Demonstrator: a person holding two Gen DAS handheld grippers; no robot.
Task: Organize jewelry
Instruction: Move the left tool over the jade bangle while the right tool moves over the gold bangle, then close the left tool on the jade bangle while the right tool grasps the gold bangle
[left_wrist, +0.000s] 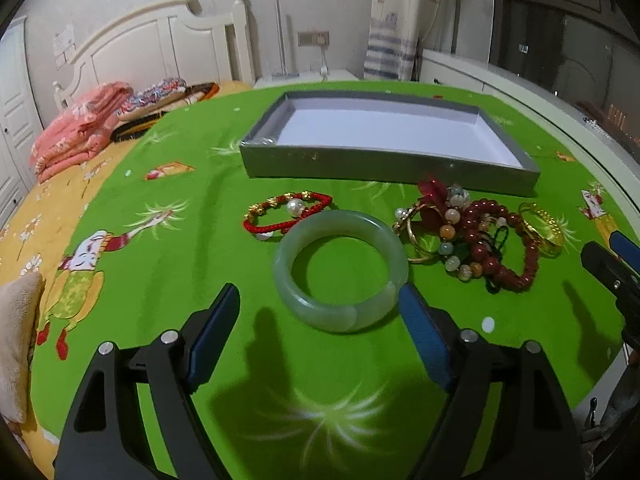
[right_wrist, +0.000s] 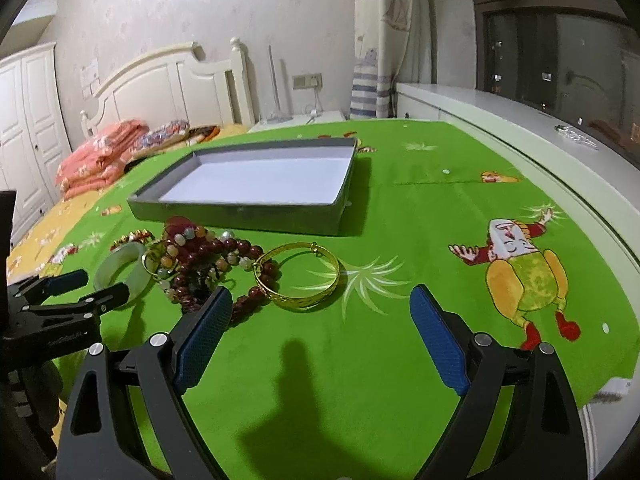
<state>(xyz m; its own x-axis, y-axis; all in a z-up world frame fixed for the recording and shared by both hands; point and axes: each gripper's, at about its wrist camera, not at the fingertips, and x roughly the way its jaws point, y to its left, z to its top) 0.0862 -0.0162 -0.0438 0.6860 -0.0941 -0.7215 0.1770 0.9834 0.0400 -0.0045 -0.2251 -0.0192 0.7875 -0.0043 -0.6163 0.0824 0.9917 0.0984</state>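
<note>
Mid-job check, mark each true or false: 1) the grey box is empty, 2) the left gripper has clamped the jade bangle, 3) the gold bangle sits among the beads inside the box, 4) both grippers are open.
1) The grey box holds nothing: true.
2) The left gripper has clamped the jade bangle: false; its jaws stand wide apart around it.
3) The gold bangle is in the box: false; it lies on the green cloth beside the red bead strand.
4) Both grippers open: true; the right gripper too.

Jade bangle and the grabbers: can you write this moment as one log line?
left gripper: open, by jade bangle | right gripper: open, near gold bangle | box: empty
</note>
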